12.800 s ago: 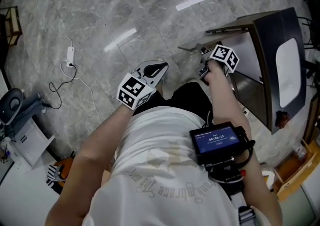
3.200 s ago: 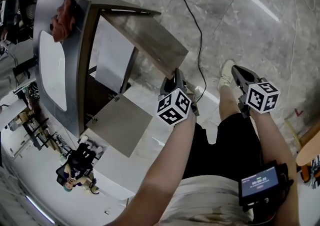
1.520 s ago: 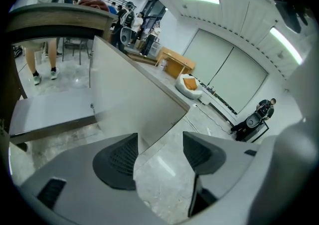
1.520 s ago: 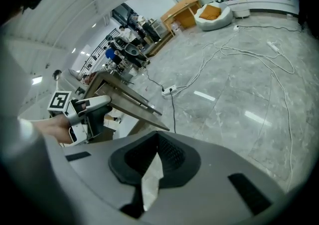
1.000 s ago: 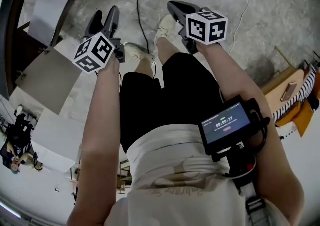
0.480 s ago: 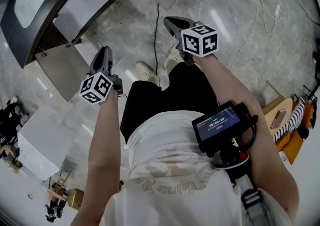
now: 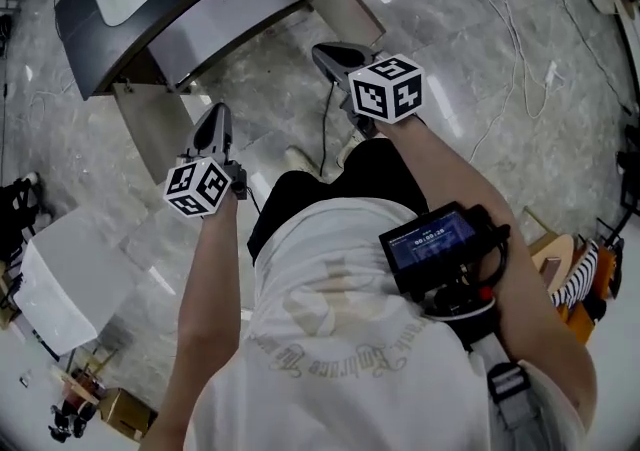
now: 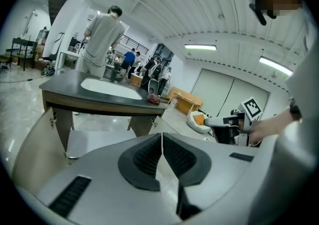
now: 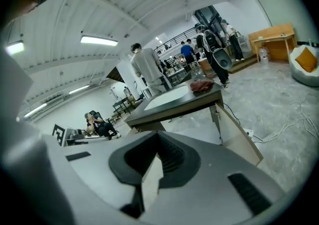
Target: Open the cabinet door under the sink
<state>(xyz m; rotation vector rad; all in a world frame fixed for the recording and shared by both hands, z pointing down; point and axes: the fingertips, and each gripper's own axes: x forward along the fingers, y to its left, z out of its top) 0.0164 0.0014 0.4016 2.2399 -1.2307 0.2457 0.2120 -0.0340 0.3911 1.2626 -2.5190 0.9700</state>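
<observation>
Left gripper (image 7: 216, 119), its jaws having just been closing with nothing between them, and right gripper (image 7: 330, 54), closed and empty, both raised; beyond, sink cabinet (image 7: 230, 14) with cabinet doors (image 7: 150, 129) swung wide, so task judged complete: keep grippers clear of door edges.

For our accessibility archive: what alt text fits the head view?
Seen from above, a person stands before a sink cabinet whose doors hang open, holding a left gripper and a right gripper out over the grey marbled floor. Both are shut and empty, the left one's jaws having just closed.
</observation>
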